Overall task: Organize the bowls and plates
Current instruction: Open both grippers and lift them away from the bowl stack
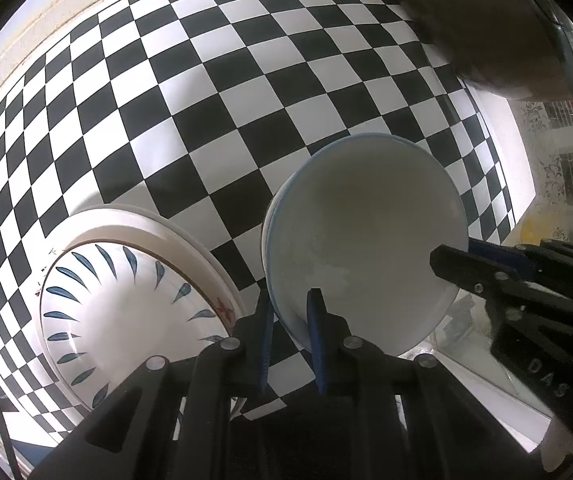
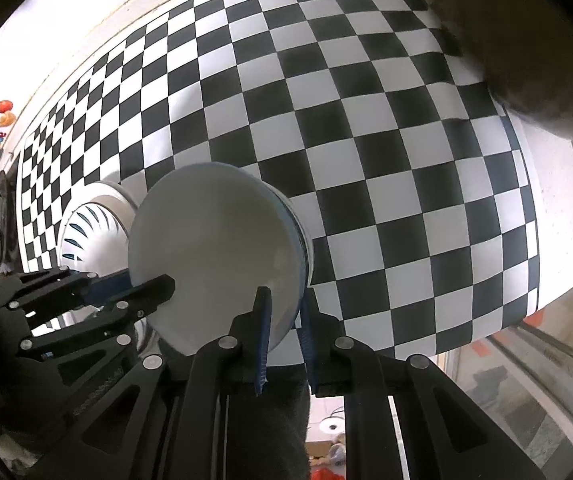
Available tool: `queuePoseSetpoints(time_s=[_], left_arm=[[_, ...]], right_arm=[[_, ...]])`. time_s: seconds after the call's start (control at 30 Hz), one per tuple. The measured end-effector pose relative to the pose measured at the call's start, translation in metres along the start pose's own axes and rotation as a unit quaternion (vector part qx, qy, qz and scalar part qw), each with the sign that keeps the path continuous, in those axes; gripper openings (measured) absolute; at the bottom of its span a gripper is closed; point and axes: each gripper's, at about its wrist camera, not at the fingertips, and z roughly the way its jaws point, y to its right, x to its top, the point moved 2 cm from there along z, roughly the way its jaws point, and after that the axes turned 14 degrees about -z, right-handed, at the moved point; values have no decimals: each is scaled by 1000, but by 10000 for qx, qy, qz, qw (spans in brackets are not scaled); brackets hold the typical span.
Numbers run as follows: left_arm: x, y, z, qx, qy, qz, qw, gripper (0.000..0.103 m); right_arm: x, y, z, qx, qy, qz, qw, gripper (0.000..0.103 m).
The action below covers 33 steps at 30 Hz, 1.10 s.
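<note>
White bowl (image 1: 366, 236) rim pinched by left claw (image 1: 292, 320) and right claw (image 2: 286, 316)

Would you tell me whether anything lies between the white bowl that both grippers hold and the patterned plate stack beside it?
Nothing visible does. The white bowl is clamped at its rim by the left gripper and right gripper; only bare checkered cloth separates it from the patterned plate stack.
</note>
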Motion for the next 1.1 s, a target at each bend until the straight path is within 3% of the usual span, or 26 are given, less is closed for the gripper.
queuePoseSetpoints(time_s=[0.17, 0.37, 0.4, 0.47, 0.5, 0.53, 0.67, 0.8, 1.1], left_arm=[[-3, 1, -6, -11, 68, -18, 10000, 15], [-13, -1, -41, 119, 518, 87, 9985, 15], [-15, -2, -48, 155, 606, 122, 9980, 15], [-20, -6, -62, 190, 757, 143, 9968, 15], [-22, -9, -70, 164, 824, 127, 9964, 16], [-23, -12, -77, 150, 893, 108, 9958, 18], [-31, -24, -108, 134, 1244, -7, 9921, 37], [-41, -31, -132, 118, 1545, -30, 9879, 76], [-69, -29, -168, 65, 1957, 117, 9806, 78]], right_arm=[[-1, -2, 4, -38, -9, -14, 10000, 15], [-8, -9, -8, -156, 90, -23, 9998, 17], [-10, -10, -12, -158, 130, -21, 9998, 20], [-17, -15, -24, -41, 307, -4, 9995, 39], [-20, -17, -30, -15, 389, 10, 9992, 58], [-24, -19, -38, 1, 499, 13, 9988, 71], [-35, -28, -64, -96, 769, 10, 9970, 80], [-45, -38, -93, -241, 1068, 9, 9940, 85], [-71, -54, -139, -403, 1526, 138, 9874, 89]])
